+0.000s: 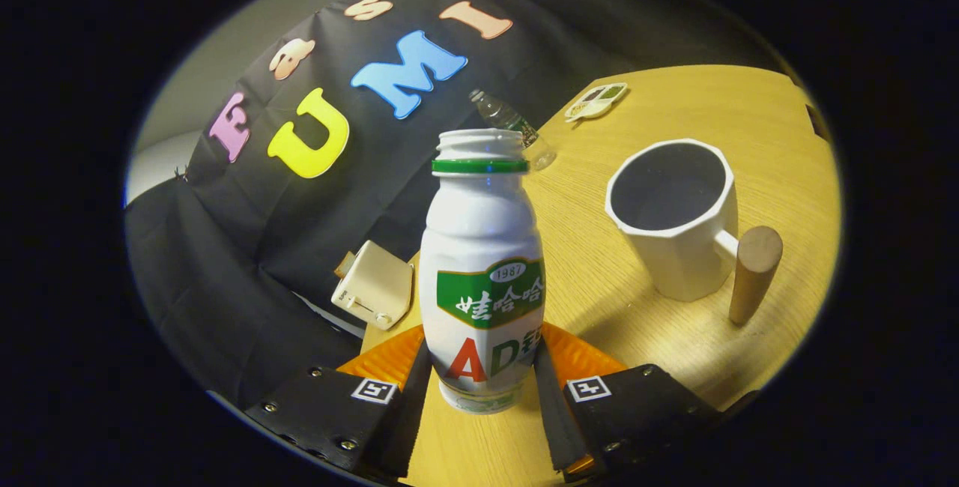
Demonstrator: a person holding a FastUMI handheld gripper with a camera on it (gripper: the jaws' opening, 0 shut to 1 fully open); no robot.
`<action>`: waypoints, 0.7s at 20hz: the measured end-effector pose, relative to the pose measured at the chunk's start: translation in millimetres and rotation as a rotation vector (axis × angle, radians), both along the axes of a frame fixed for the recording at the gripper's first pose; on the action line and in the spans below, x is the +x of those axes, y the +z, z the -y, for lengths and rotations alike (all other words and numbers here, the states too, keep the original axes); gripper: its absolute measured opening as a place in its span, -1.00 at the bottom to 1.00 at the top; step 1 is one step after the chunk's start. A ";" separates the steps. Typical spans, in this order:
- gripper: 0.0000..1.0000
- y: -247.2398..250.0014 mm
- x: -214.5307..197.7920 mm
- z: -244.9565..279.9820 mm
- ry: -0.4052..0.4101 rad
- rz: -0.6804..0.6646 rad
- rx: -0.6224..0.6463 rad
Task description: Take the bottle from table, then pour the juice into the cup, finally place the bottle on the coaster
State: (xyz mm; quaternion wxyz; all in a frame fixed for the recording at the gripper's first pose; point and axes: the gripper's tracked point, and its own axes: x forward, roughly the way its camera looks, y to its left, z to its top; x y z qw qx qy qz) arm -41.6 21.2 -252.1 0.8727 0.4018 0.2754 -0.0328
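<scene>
The gripper (479, 386) is clamped on the bottle (482, 270), one black finger pressing each side of its lower body near the base. The bottle is white with a green and red label, a green ring under its neck and an open, capless mouth at the top; it stands roughly upright between the fingers, with its base seeming just clear of the wooden table (674, 337), though contact there is hard to judge. An orange coaster (577, 356) lies flat on the table right behind the bottle's base, showing on both sides of it. Beyond the fingers and off to the right stands a white faceted cup (674, 217) with a dark, seemingly empty inside and a wooden handle (753, 273) pointing away from the bottle. To the left, at the table's edge, sits a small cream toaster (374, 285). Farther back, a clear plastic bottle (513, 127) lies on its side at the far edge, and a small divided dish (597, 101) rests near the far corner, well apart from the cup.
</scene>
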 end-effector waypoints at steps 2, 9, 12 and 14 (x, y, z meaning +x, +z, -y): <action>0.35 -1.1 -3.3 3.6 -0.017 -0.012 0.036; 0.35 -6.1 -6.6 6.7 -0.078 -0.063 0.170; 0.35 -8.9 -8.3 6.0 -0.099 -0.084 0.207; 0.35 -7.4 -9.7 5.8 -0.115 -0.092 0.242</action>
